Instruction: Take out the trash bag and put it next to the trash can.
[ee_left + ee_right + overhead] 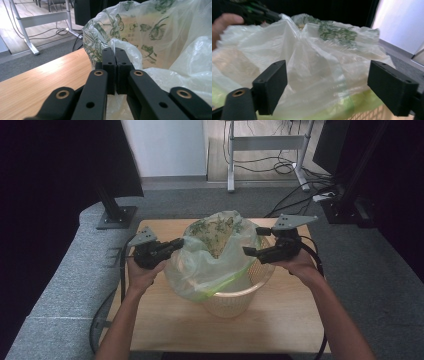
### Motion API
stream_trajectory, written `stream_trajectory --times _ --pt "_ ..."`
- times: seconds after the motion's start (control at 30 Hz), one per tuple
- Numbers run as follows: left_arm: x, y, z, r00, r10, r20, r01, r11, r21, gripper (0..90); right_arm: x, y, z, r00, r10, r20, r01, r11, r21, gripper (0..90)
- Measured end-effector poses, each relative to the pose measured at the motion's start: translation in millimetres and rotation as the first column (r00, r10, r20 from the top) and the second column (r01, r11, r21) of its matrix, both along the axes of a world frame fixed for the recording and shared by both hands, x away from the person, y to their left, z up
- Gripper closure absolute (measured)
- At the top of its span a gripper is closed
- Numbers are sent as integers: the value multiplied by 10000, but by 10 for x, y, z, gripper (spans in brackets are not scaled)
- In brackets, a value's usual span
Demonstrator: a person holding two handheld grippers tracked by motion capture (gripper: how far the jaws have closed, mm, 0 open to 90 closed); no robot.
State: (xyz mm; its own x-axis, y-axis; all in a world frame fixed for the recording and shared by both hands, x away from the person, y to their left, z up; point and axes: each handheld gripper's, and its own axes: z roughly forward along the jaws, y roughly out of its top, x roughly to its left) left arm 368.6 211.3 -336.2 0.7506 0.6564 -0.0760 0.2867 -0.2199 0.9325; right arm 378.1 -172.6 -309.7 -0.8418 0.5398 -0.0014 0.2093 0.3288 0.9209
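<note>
the step in hand looks like fitting a thin plastic bag (215,255) into the pale woven basket (235,297) that stands at the middle of the wooden table (165,320). the left claw (176,244) is clenched at the bag's left edge, its jaws pressed together, and from the left gripper view it seems to pinch a fold of the film, though the film between the pads is hard to make out. the right claw (327,87) is released, jaws wide apart, with the bag's right side bulging between them and not pinched. next, i judge, the right claw must close on that edge so both sides can be drawn out over the basket rim. beyond the table lie a grey carpet (200,200), cables and a metal desk frame (265,145).
</note>
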Motion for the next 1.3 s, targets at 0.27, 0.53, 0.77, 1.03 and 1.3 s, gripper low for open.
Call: stream_trajectory --times 0.27,0.53,0.77,1.03,1.3 --pt "-4 21 51 9999 -145 -32 145 9998 -143 900 101 211 -54 9994 -325 -85 306 9852 -1685 788" --pt "93 51 146 9994 -357 39 358 9987 -374 900 178 235 43 9955 -918 221 944 9724 -2134 894" --pt "283 55 288 9989 -466 72 469 9980 -423 900 365 283 145 9967 -773 266 807 9818 -1717 896" --pt "458 -35 591 9984 -280 499 303 9985 -459 900 529 312 268 9920 -1099 619 1131 9922 -518 896" --pt "333 -278 894 9919 -465 1185 527 9974 -498 900 456 380 426 9854 -1089 1313 950 9896 1076 896"
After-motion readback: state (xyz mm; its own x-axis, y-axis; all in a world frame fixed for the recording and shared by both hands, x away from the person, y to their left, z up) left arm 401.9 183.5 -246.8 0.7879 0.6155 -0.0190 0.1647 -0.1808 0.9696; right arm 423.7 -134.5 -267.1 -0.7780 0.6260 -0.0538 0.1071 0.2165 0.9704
